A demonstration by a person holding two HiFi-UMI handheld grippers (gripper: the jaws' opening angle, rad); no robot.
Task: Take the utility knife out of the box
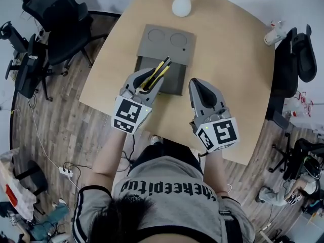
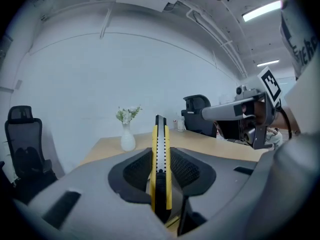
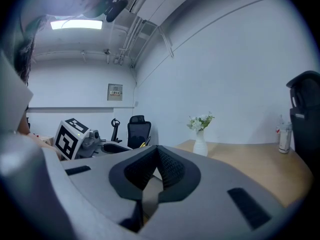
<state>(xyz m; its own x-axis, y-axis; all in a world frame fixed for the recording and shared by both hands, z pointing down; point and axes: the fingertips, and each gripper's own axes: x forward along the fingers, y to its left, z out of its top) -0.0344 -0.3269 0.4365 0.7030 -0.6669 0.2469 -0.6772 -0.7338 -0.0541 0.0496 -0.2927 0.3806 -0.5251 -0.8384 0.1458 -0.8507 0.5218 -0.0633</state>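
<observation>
1. The left tongs (image 1: 151,83) are clamped on the utility knife (image 1: 161,69) — its yellow-and-black body stands edge-on between the pads, tip pointing away from the person
2. In the head view the knife shows over the near, open half of the grey box (image 1: 174,82), and the box's lid (image 1: 152,49) lies flat just beyond that half
3. In the left gripper view the knife (image 2: 160,154) is up in the air, with the pale wall behind its tip and the worktop (image 2: 210,143) below it
4. The right tongs (image 1: 198,85) hang just to the right of the box, above the wooden worktop, with the pads drawn together at the tips and nothing between them
5. A white vase (image 1: 181,4) of flowers stands at the worktop's far edge, well apart from the box — roughly in line beyond the knife's tip
6. A black office chair (image 1: 61,19) stands off the worktop's left side and another (image 1: 298,54) off its right
7. A small white container (image 1: 273,34) sits near the right rim, too small to identify
8. A power strip (image 1: 66,172) lies on the wood floor at the left
</observation>
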